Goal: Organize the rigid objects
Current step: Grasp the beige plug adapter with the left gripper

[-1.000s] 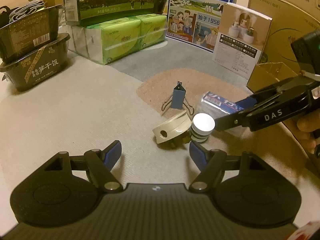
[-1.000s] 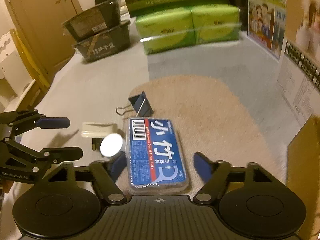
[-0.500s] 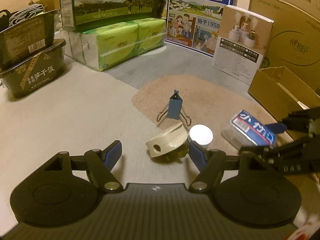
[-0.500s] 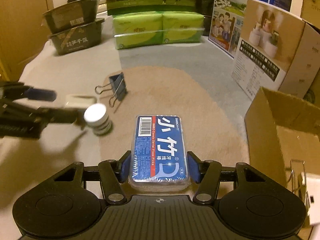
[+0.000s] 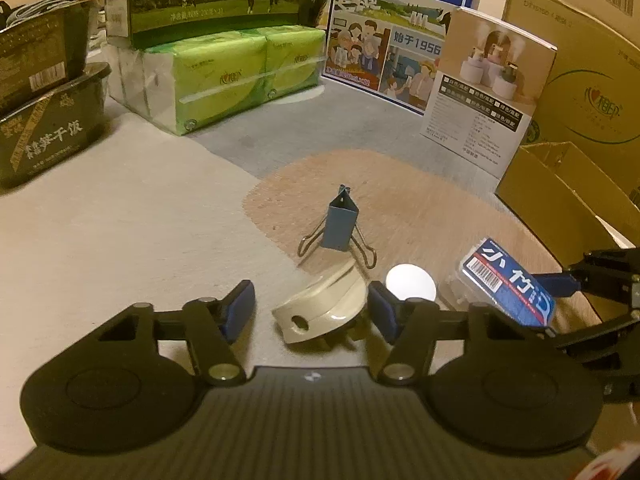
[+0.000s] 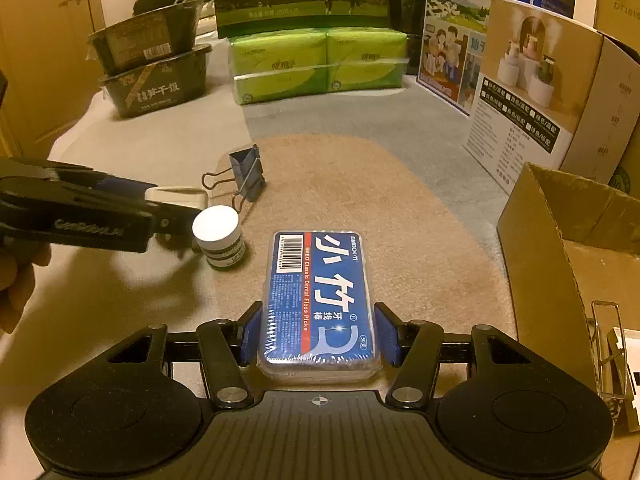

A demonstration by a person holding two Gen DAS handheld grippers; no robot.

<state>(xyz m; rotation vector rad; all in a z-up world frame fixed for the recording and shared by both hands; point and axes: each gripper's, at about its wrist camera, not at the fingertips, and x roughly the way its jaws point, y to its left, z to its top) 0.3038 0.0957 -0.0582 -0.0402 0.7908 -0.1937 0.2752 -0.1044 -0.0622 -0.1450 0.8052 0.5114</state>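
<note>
In the left wrist view a beige plug adapter [image 5: 320, 312] lies between the fingers of my left gripper [image 5: 310, 310]. Its jaws are closing; the right pad is at the plug's edge and the left pad is still apart from it. A small white-lidded jar [image 5: 410, 282] stands just right of the plug, and a blue binder clip [image 5: 340, 226] stands behind it on the tan mat [image 5: 400, 184]. My right gripper [image 6: 320, 332] is shut on a blue dental floss box [image 6: 320, 300], which shows at the right of the left view [image 5: 508, 284].
An open cardboard box [image 6: 560, 240] stands to the right of the mat. Green tissue packs [image 6: 320, 64], milk cartons [image 6: 460, 40], a humidifier box [image 6: 540, 92] and stacked black bowls [image 6: 156, 76] line the back. A hand [image 6: 16, 280] shows at the left edge.
My right gripper shut on the floss box and carried it right, away from the jar. My left gripper moved forward around the plug adapter and its jaws narrowed.
</note>
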